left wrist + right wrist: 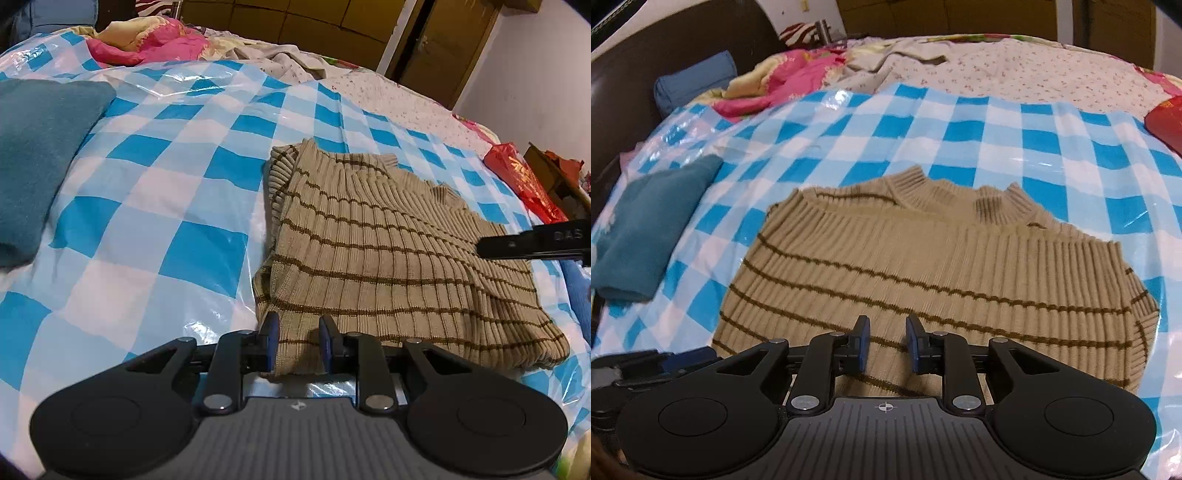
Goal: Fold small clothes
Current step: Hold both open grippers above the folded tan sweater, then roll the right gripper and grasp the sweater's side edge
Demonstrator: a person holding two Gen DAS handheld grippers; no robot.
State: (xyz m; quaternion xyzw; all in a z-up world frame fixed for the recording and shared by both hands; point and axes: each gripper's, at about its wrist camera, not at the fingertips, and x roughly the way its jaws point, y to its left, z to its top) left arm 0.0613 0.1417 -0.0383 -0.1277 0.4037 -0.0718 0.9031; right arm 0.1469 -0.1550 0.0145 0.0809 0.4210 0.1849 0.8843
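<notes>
Sweater [923, 258], beige ribbed w/ brown stripes, folded

A blue-and-white checked plastic sheet [147, 177] covers the bed. At upper left lies a pink quilt [155, 44]; a red bag [524, 181] sits at right, wooden doors [439, 48] behind.

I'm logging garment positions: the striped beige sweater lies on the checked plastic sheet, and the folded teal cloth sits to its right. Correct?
Not quite. The teal cloth lies to the left of the striped beige sweater, as the right wrist view shows. Both do rest on the checked plastic sheet.
</notes>
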